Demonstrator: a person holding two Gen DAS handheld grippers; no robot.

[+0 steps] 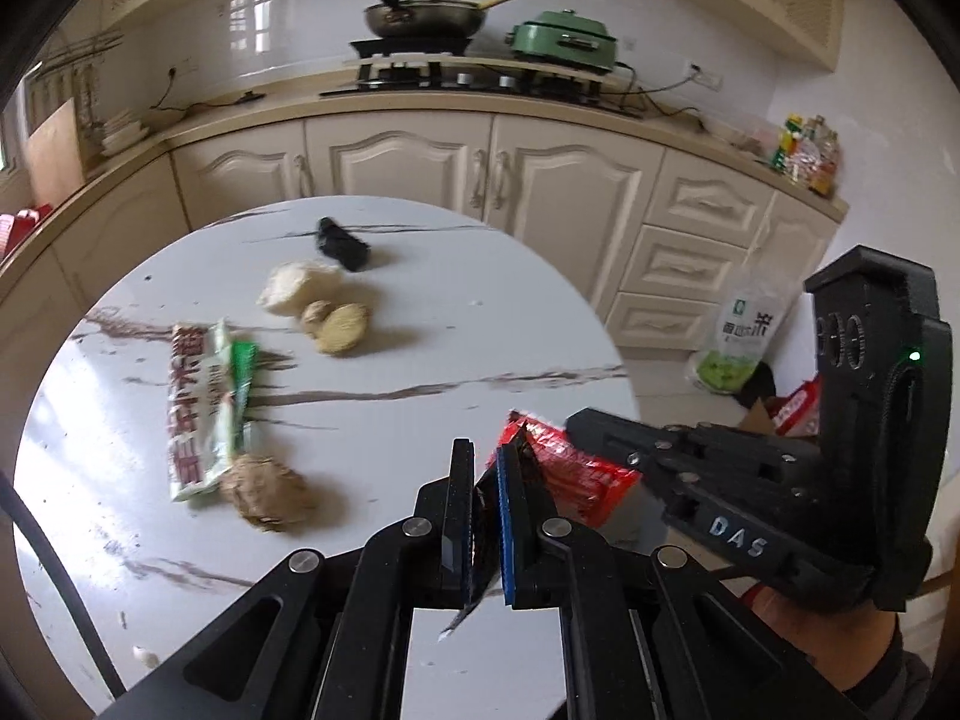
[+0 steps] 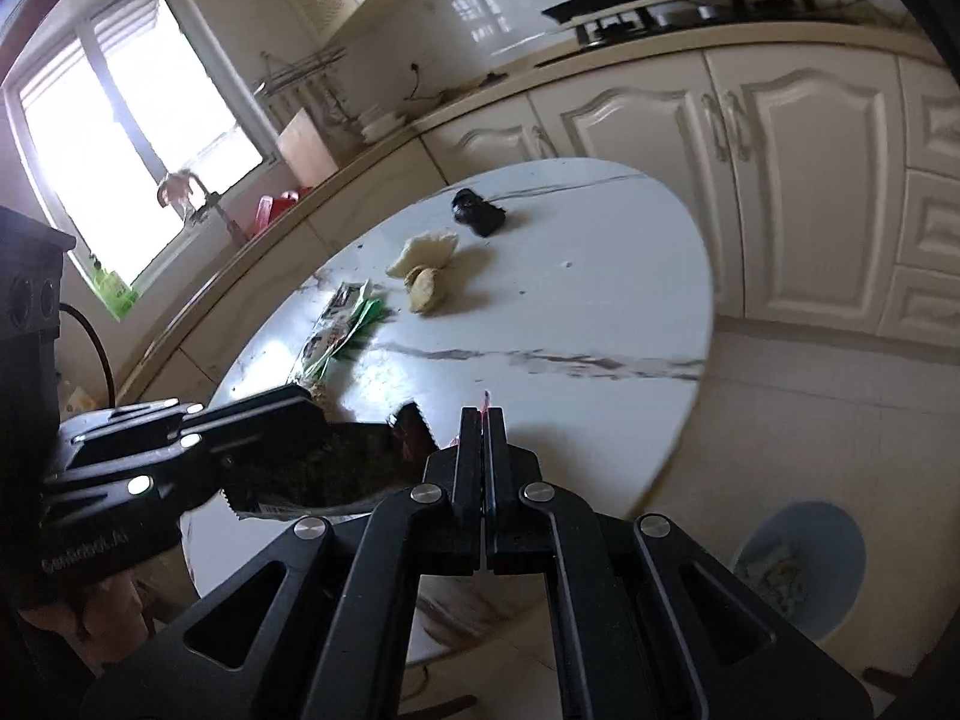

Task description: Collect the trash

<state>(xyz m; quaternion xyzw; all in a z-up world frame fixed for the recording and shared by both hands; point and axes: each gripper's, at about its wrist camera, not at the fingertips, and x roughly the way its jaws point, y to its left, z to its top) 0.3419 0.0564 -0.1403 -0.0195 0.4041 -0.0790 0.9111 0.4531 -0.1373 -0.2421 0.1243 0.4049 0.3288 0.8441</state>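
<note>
Between left gripper (image 1: 485, 516) fingers: dark wrapper (image 1: 477, 546) (pinched); table (image 1: 420, 324) beneath.

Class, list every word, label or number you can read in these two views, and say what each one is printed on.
"DAS": white letters on the right gripper body.
Pale lettering on the left gripper body: too blurred to read.
Red characters on the long wrapper: blurred, unreadable.
Characters on the green-and-white bag on the floor: too blurred to read.
</note>
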